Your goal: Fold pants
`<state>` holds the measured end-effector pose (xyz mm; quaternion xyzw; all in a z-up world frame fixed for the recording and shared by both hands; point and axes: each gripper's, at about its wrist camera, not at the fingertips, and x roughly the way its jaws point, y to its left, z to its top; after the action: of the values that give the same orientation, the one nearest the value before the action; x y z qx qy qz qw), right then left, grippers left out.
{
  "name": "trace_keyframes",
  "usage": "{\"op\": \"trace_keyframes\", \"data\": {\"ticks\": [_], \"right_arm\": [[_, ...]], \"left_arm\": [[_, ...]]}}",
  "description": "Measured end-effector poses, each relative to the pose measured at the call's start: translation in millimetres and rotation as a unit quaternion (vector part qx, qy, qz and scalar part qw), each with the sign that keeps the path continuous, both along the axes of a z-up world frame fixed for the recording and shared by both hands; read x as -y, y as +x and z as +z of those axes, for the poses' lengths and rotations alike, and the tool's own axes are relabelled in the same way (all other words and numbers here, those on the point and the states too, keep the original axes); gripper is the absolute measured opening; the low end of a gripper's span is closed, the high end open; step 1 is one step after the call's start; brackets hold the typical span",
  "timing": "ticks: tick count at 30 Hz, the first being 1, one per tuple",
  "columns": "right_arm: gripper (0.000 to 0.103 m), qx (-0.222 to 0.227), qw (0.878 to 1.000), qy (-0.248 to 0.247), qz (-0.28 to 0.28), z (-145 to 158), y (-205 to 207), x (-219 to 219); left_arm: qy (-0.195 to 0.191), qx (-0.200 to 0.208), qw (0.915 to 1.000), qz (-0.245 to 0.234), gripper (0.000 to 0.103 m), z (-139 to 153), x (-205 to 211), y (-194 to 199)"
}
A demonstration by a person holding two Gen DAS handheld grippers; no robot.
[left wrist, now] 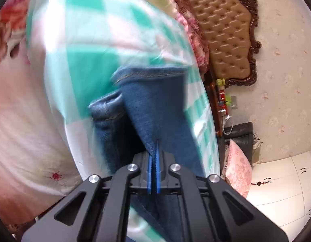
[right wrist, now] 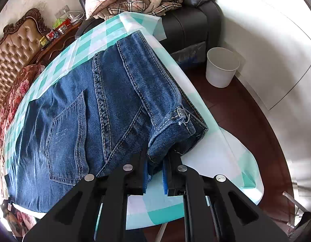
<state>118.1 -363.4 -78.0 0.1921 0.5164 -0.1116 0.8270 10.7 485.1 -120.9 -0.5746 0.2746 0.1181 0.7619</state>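
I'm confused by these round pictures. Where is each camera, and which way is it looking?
Left wrist: sits on the left gripper, looking along its fingers, which pinch a lifted fold of jeans.
Right wrist: sits on the right gripper, looking across the jeans; fingers around the hem.
Both show the jeans, checked cloth and headboard.
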Motion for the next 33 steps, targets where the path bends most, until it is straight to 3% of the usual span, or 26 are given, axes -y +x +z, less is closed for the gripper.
{"op": "trace_keyframes", "data": {"ticks": [2, 3, 7, 13, 18, 20, 21, 22, 25, 28, 29, 31, 32, 33], "right_arm": [[0.009, 0.0, 1.0, 0.003, -0.001, 0, -1, 1], [0.009, 0.0, 1.0, 0.001, -0.001, 0, 0, 0], [0.009, -0.008, 1.0, -0.006, 0.0, 2, 8, -2], [0.007, 0.044, 0.999, 0.005, 0.015, 49, -8, 4], [0.007, -0.012, 1.0, -0.004, 0.015, 1, -2, 7], [0.007, -0.003, 0.999, -0.033, 0.025, 1, -2, -1], [0.007, -0.003, 0.999, -0.046, 0.029, 1, -2, -5], [0.007, -0.003, 0.998, -0.049, 0.03, 0, -1, -6], [0.007, 0.004, 0.999, -0.047, 0.026, -1, -4, -5], [0.009, 0.008, 0.997, -0.078, 0.023, -2, -4, -14], [0.01, 0.009, 0.996, -0.087, 0.024, -2, -6, -16], [0.011, 0.01, 0.993, -0.115, 0.027, -2, -5, -25], [0.012, 0.01, 0.992, -0.122, 0.028, -2, -6, -27], [0.013, 0.011, 0.991, -0.128, 0.027, -2, -6, -28]], "left_arm": [[0.082, -0.009, 0.9965, -0.003, 0.002, 33, 16, -13], [0.087, -0.016, 0.9961, 0.004, 0.002, 34, 20, -19], [0.028, -0.061, 0.9976, 0.018, 0.002, -12, 8, -26], [0.044, -0.057, 0.9974, 0.01, 0.003, -21, 5, -27], [0.052, -0.057, 0.997, 0.011, 0.005, -22, 9, -26], [0.079, -0.074, 0.9939, 0.019, 0.013, -9, 16, -29], [0.124, -0.091, 0.9874, 0.035, 0.022, 7, 22, -34], [0.167, -0.096, 0.98, 0.049, 0.04, 22, 28, -39], [0.288, -0.082, 0.9535, 0.038, 0.044, 60, 63, -32], [0.388, -0.044, 0.917, -0.08, 0.051, 78, 138, 11], [0.42, -0.021, 0.8966, -0.14, 0.054, 81, 176, 32], [0.447, 0.009, 0.8615, -0.241, 0.053, 83, 235, 68], [0.446, 0.029, 0.8427, -0.3, 0.052, 84, 271, 91], [0.435, 0.054, 0.8301, -0.344, 0.047, 83, 299, 108]]}}
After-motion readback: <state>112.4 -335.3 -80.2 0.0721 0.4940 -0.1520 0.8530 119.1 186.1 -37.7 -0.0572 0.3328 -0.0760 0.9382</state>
